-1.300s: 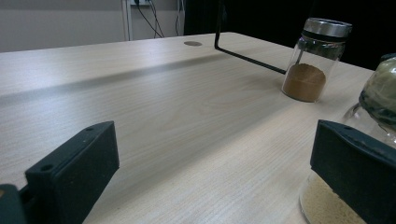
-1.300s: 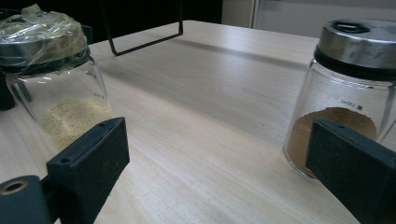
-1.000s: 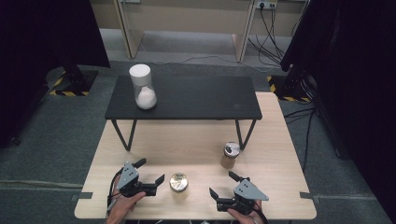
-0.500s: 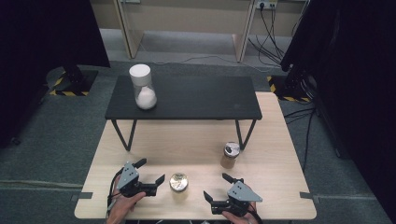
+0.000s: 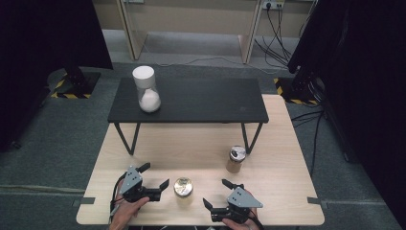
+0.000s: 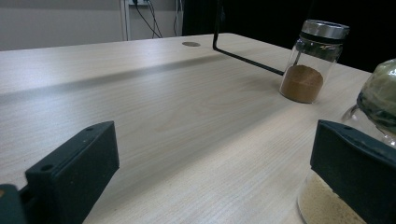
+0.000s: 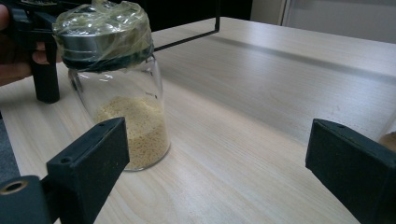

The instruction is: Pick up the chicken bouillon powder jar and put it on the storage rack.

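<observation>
Grain jar (image 5: 183, 188) upright betw. grippers; left gripper (image 5: 153, 180) nearer, jaws apart; right gripper (image 5: 216, 195) also apart, unloaded.

No text, label, brand, number or sign can be read anywhere in these pictures.

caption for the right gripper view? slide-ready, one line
Open right gripper approaches a film-capped glass jar of pale grains on the wooden table.
</observation>
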A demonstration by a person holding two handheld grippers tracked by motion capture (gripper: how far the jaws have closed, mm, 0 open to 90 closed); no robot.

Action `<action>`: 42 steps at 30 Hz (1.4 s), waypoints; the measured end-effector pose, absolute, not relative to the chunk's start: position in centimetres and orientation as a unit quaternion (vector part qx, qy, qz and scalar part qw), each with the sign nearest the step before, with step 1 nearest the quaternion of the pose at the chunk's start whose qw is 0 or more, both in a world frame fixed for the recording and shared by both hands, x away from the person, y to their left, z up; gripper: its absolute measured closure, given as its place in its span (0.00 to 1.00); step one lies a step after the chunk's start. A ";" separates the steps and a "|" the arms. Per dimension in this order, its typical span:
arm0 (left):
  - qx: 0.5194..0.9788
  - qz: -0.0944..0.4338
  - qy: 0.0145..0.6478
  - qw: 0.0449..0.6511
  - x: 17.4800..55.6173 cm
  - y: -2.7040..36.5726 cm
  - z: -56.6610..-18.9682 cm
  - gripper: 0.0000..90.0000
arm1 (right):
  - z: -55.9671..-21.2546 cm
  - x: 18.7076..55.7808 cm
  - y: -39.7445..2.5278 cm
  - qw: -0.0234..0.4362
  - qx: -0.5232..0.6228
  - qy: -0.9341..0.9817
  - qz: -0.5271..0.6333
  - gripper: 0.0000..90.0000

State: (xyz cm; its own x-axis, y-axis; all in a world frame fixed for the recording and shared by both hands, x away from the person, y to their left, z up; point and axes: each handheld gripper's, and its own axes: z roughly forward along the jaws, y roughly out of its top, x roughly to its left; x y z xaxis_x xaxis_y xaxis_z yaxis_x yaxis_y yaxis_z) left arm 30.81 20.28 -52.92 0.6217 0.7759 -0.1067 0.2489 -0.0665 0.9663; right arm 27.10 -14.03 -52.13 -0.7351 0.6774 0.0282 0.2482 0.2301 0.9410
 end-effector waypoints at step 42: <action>0.693 0.225 0.372 0.576 30.8 20.3 -52.9 0.01 | -52.2 26.8 -12.2 0.189 0.291 0.764 0.544 0.07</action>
State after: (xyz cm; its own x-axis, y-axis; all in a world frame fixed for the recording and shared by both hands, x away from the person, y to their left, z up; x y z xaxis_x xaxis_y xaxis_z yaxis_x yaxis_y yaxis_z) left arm 30.85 20.30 -52.91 0.6227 0.7737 -0.1167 0.2559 -0.0605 0.9648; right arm 26.84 -12.22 -52.17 -0.7592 0.6503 0.0285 0.2388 0.2376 0.9415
